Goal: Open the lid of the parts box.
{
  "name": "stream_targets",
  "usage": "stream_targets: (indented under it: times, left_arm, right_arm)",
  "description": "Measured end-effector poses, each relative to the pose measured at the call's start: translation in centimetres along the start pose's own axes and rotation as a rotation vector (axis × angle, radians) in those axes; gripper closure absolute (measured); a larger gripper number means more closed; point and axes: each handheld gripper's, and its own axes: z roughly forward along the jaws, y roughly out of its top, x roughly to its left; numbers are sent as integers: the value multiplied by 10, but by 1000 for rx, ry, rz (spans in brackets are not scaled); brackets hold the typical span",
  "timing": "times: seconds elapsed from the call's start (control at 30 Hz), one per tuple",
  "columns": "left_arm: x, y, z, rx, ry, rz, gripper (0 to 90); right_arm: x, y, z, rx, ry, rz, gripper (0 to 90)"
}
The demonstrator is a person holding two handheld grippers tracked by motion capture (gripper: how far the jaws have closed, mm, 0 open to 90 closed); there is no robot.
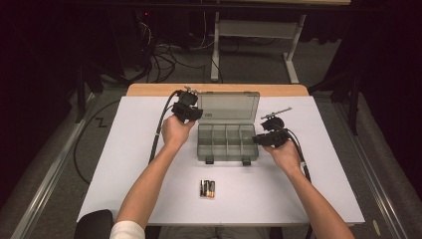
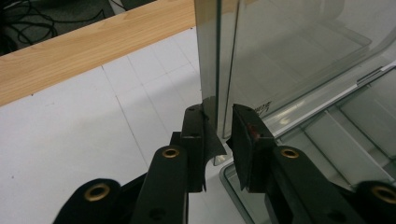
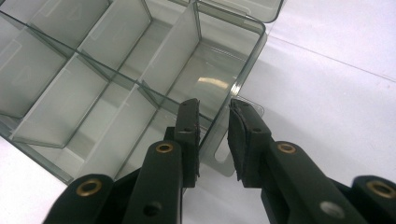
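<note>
A clear grey compartment box (image 1: pixel 228 144) lies open in the middle of the white table (image 1: pixel 124 154), its lid (image 1: pixel 229 105) standing up at the back. My left gripper (image 1: pixel 191 113) is at the lid's left side. In the left gripper view its jaws (image 2: pixel 218 116) are shut on the lid's (image 2: pixel 289 56) side rim. My right gripper (image 1: pixel 259 139) is at the box's right front edge. There its jaws (image 3: pixel 214 109) straddle the side wall of the box (image 3: pixel 93 93), one pad inside and one outside, holding it. The compartments look empty.
A few batteries (image 1: pixel 207 188) lie together on the table in front of the box. A wooden strip (image 1: pixel 149 89) runs along the table's far edge. Cables and a white frame stand on the floor beyond. Each gripper trails a black cable.
</note>
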Motion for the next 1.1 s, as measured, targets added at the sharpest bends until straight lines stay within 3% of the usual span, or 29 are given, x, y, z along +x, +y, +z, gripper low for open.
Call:
stream_targets:
  times: [0.4,0.53,0.63,0.77,1.1]
  left_arm:
    - [4,-6,23,48,-2,-14,745]
    - [4,-9,32,74,-6,5,744]
    - [4,-12,38,117,0,-3,744]
    - [11,-14,43,117,-43,-64,755]
    - [10,-14,43,115,-35,-42,752]
  right_arm:
    - [0,0,0,-3,-2,6,762]
    - [0,0,0,-2,-1,5,762]
    - [0,0,0,-3,-2,7,762]
    - [0,0,0,-2,-1,9,762]
    - [1,-1,0,-5,-5,7,762]
